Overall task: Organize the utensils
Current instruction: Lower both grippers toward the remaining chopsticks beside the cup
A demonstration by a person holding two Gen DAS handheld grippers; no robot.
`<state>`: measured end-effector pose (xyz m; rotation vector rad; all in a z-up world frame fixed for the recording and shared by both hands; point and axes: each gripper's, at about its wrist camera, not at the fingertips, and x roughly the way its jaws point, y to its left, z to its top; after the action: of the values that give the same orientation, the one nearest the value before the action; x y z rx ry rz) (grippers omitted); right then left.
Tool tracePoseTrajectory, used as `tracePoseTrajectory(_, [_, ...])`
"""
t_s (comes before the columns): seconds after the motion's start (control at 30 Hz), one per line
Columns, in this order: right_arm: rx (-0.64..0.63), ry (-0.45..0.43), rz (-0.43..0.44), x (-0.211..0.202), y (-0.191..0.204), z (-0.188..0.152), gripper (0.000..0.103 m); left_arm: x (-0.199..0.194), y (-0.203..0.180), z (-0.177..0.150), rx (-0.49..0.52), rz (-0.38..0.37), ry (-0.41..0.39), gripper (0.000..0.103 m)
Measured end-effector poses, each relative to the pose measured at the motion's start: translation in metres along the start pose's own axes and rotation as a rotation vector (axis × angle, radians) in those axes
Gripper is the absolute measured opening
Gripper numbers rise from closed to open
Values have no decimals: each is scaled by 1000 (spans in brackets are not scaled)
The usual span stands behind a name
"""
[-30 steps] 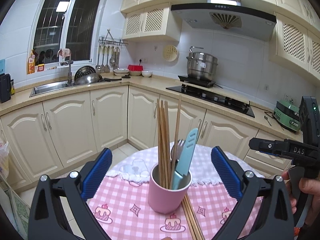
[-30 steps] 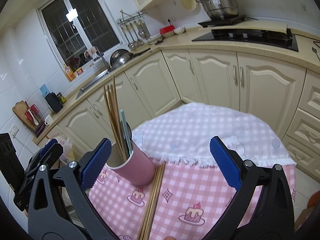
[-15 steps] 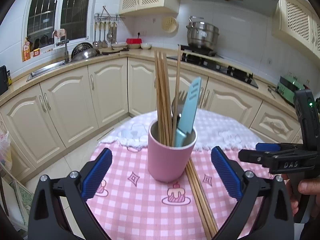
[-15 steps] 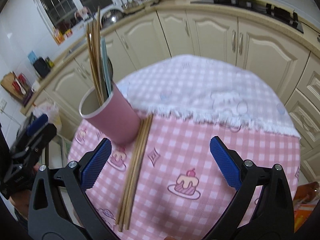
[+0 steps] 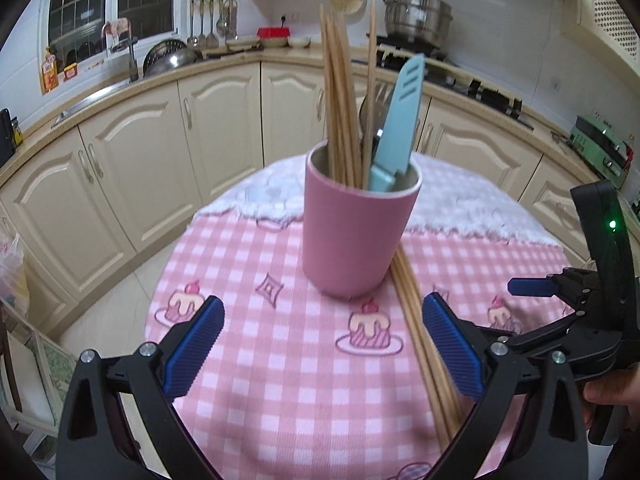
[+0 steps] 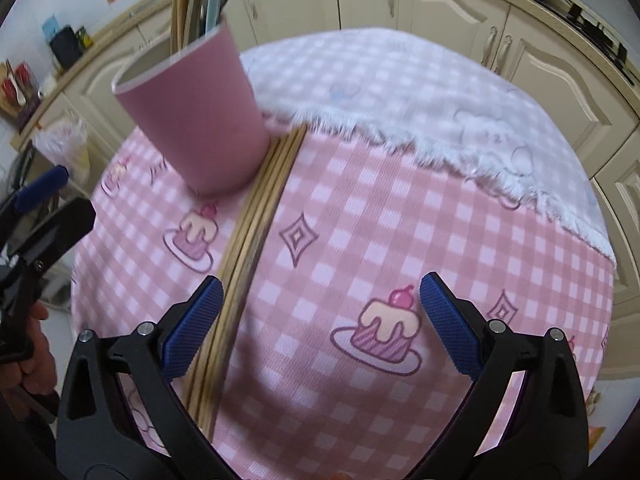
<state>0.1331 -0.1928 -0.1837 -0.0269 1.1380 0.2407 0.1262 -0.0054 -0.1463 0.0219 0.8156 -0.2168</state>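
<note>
A pink cup [image 5: 358, 232] stands on a round table with a pink checked cloth [image 5: 280, 380]. It holds several wooden chopsticks [image 5: 340, 96], a light blue knife [image 5: 396, 128] and a fork. More chopsticks [image 5: 424, 344] lie flat on the cloth just right of the cup. My left gripper [image 5: 320, 348] is open and empty, low in front of the cup. My right gripper [image 6: 318, 328] is open and empty over the cloth; its left finger is beside the loose chopsticks [image 6: 244, 248], with the cup [image 6: 196, 112] up to the left.
Cream kitchen cabinets [image 5: 140, 152] and a counter with a sink and hob curve round behind the table. The right gripper's body [image 5: 592, 312] shows at the right of the left view. A white fringed cloth [image 6: 440, 92] covers the table's far part.
Both grippers have dropped lower and come closer to the table. The cup and loose chopsticks look larger now. Both grippers stay open and empty.
</note>
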Motion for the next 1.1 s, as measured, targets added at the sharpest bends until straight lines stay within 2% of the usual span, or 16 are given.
tracePoseTrajectory(0.23, [-48, 32, -50, 15, 11, -7, 97, 12, 4, -11, 1, 13, 64, 97])
tracePoseTrajectory(0.57, [-85, 29, -135, 13, 22, -5, 97, 21, 0, -16, 12, 7, 105, 97])
tracePoseTrajectory(0.8, [-51, 50, -105, 12, 19, -8, 97, 24, -2, -18, 19, 2, 120, 97])
tracePoseTrajectory(1.1, [-63, 46, -109, 17, 17, -1, 97, 30, -6, -19, 18, -16, 137, 97])
